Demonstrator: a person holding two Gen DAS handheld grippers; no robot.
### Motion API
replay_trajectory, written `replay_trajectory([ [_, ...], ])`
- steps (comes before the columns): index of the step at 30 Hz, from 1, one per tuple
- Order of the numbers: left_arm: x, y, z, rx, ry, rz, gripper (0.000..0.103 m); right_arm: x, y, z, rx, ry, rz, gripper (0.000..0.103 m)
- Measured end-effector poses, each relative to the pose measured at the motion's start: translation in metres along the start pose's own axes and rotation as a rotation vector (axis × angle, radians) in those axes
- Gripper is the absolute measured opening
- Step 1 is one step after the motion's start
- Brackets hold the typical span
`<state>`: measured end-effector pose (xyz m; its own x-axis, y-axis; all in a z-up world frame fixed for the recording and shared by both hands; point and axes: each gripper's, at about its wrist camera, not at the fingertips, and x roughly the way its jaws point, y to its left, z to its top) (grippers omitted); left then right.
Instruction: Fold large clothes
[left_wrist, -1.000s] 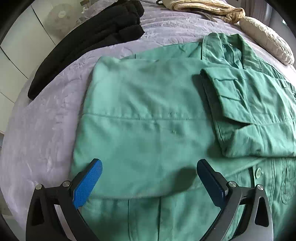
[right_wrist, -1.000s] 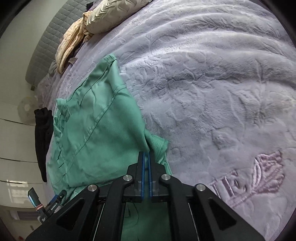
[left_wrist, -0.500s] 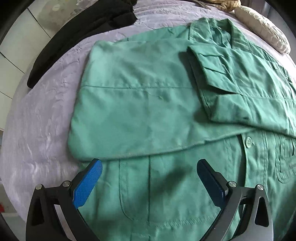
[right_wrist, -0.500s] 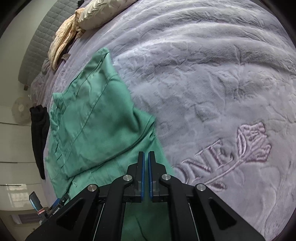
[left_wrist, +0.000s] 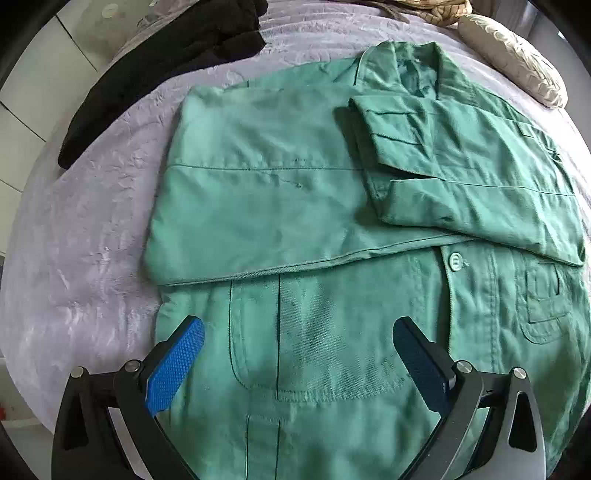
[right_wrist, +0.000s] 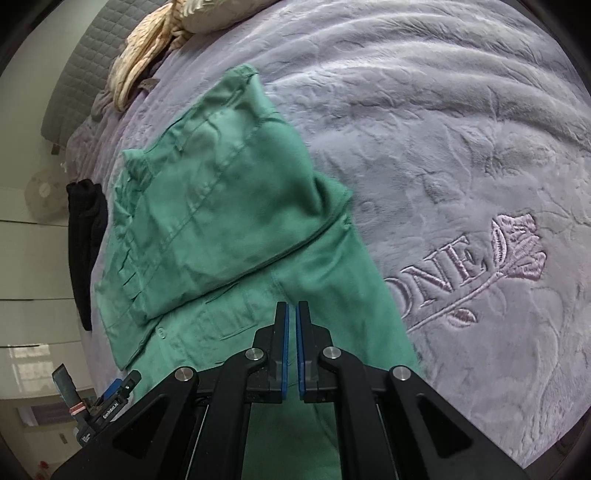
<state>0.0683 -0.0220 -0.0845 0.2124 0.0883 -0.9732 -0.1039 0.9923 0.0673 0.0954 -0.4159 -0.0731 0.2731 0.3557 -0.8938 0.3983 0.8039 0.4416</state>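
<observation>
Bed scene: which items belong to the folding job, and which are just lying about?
Job: green jacket with both sleeves folded in; left gripper, open; right gripper, shut.

Lying about: black garment, beige pillow, tan cloth, lilac blanket.

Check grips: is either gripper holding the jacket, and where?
Nothing is held. The left gripper is open above the green jacket; the right gripper is shut with no cloth between its pads.

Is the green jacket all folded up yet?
Not yet. Both sleeves are folded across the green jacket. The left gripper is open above the hem and the right gripper is shut and empty. The bottom half lies flat, unfolded.
</observation>
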Motion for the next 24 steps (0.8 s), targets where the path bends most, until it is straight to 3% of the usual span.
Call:
replay_trajectory([
  [13,-0.045,-0.025,-0.032,-0.005,0.005,0.011,0.103,-0.016,0.022,-0.002,-0.092,0.037,0.016,0.005],
  [15,-0.051,-0.030,-0.031,-0.003,0.001,0.012,0.103,-0.019,0.022,-0.002,-0.099,0.038,0.022,0.025],
  [16,-0.054,-0.031,-0.031,-0.006,-0.001,0.007,0.103,-0.021,0.023,-0.002,-0.104,0.033,0.026,0.057],
  [17,-0.058,-0.031,-0.029,-0.007,0.000,0.005,0.103,-0.024,0.023,-0.002,-0.112,0.023,0.031,0.079],
  [22,-0.079,-0.060,-0.040,0.006,0.002,0.018,0.103,-0.035,0.029,0.000,-0.159,0.029,0.074,0.079],
  [24,-0.079,-0.053,-0.035,0.021,0.009,0.014,0.103,-0.037,0.030,0.001,-0.176,0.037,0.094,0.083],
])
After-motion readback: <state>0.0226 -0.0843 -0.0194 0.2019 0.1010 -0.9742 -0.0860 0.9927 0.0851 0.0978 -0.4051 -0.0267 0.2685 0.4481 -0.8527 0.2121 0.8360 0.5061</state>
